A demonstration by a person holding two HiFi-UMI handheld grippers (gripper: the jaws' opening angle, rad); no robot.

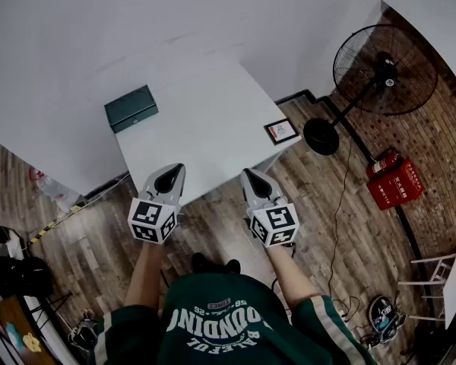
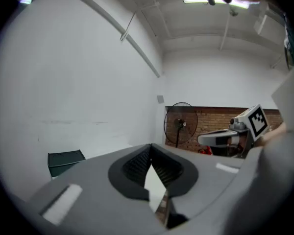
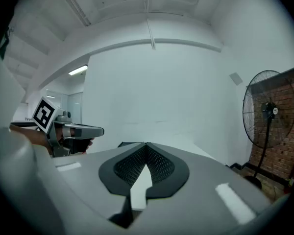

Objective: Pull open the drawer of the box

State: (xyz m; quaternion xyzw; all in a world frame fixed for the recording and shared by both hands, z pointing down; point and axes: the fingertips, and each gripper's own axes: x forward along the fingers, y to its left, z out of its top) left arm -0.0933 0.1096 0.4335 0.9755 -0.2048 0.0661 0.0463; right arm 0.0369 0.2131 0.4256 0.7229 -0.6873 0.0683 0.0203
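Observation:
A dark green box [image 1: 131,108] sits at the far left corner of the white table [image 1: 205,120], its drawer pushed in. My left gripper [image 1: 175,169] hovers over the table's near edge, well short of the box, shut with nothing between its jaws. My right gripper [image 1: 249,173] is level with it to the right, also shut and empty. In the left gripper view the box [image 2: 64,161] lies ahead and left of the closed tips [image 2: 150,147], and the right gripper [image 2: 235,133] shows at the right. The right gripper view shows its own closed tips [image 3: 146,145] and the left gripper [image 3: 71,131].
A small framed card [image 1: 281,131] lies at the table's right edge. A standing fan [image 1: 384,71] and a red fire-extinguisher box [image 1: 394,179] stand on the wooden floor to the right. White walls back the table. A white stool [image 1: 444,276] is at the lower right.

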